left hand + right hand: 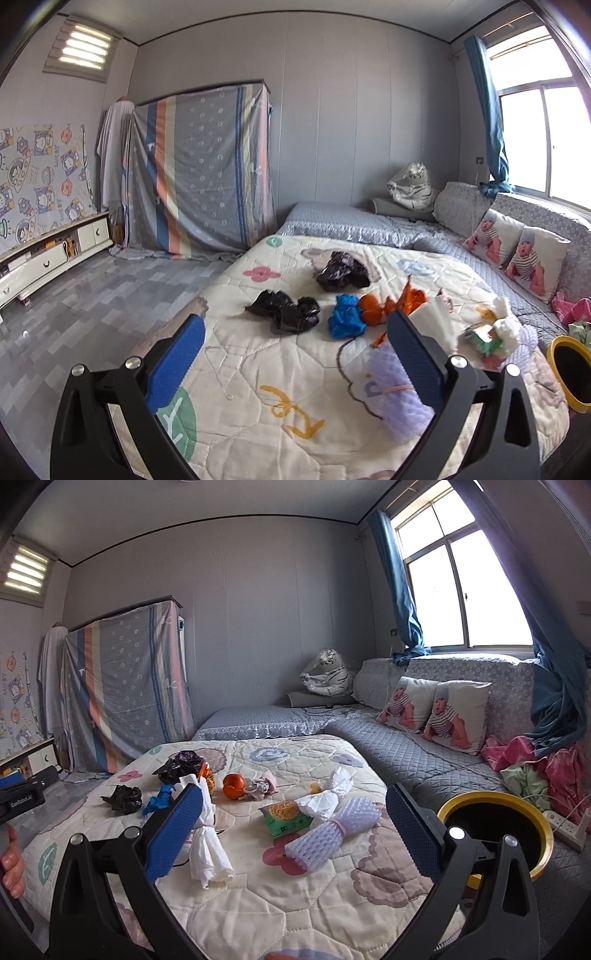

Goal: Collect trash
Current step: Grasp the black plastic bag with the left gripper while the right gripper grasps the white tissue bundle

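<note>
Trash lies scattered on a cream quilt (295,897): two black bags (286,310) (341,275), a blue bag (345,319), an orange bag (384,306), white foam net sleeves (332,834), a green snack wrapper (286,818), white plastic bags (207,845) (327,795) and an orange fruit-like item (233,785). A yellow-rimmed black bin (496,830) stands at the quilt's right edge. My left gripper (295,354) is open and empty above the quilt. My right gripper (295,830) is open and empty above the foam sleeves.
A grey quilted sofa (424,760) with two baby-print pillows (436,712) runs along the right. Pink and green clothes (535,768) and a power strip (565,829) lie by the bin. A draped wardrobe (199,173) and a low cabinet (55,254) stand left across tiled floor.
</note>
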Tool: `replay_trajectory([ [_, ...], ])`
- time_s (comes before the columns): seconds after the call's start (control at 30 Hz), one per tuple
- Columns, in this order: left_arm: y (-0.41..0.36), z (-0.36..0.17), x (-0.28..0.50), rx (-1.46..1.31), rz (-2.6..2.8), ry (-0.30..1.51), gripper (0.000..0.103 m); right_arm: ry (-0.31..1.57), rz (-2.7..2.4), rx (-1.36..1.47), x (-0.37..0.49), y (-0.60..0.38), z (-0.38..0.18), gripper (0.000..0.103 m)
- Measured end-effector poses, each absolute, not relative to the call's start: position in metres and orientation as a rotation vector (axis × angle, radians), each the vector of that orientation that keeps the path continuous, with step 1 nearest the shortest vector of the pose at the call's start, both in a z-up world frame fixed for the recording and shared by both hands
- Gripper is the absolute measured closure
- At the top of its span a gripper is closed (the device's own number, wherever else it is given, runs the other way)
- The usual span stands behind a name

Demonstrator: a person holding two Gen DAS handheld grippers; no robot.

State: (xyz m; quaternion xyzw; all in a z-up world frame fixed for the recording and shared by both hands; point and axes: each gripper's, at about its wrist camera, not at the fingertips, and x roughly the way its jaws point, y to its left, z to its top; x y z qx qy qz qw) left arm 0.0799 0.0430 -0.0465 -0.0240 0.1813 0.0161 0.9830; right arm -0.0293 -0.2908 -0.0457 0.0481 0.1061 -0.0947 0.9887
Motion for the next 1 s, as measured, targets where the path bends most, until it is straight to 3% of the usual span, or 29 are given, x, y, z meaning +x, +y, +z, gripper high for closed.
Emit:
replay_trajectory([
  [1.0,0.077,-0.129,0.316,-0.027,0.077,0.853,0.008,0.674,0.241,-0.027,0.177,-0.224,-0.128,0.008],
])
